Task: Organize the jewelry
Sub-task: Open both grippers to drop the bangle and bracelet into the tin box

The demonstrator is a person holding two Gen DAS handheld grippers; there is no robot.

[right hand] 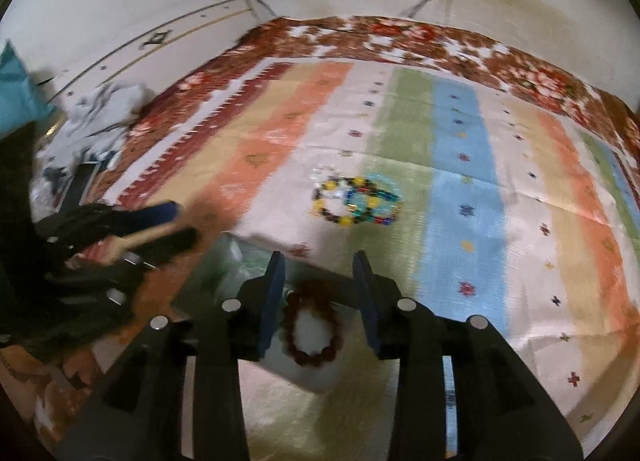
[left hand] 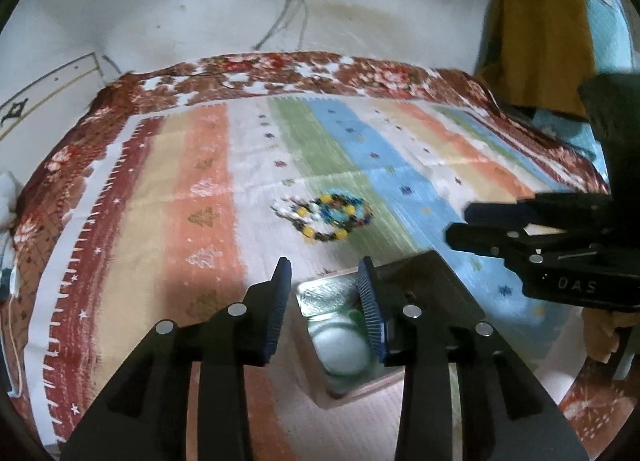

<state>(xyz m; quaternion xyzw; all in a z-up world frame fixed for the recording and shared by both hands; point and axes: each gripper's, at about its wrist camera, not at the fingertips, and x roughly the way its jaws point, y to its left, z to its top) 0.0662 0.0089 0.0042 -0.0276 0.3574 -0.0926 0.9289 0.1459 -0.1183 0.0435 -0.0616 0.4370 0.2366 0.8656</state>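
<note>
On the striped bedspread (right hand: 460, 129): a heap of colourful bead bracelets (right hand: 356, 201) lies mid-bed, far of both tools.
Left tool (left hand: 324, 281): fingers apart, clamped on nothing, above an open box (left hand: 432, 281) holding a pale round pad.
Right tool (right hand: 318, 277): fingers apart, gripping nothing, over a brown bead bracelet (right hand: 312, 325) lying on a white cushion (right hand: 308, 369).
Box position: near edge, well apart from the heap.

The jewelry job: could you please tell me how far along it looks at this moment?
Partly done, it seems. A brown bead bracelet already lies in the open box, and something round and pale shows in the box from the left wrist view. Nothing is in hand: the left gripper and right gripper both have open, empty jaws. The pile of colorful bead bracelets is left on the striped cloth.
</note>
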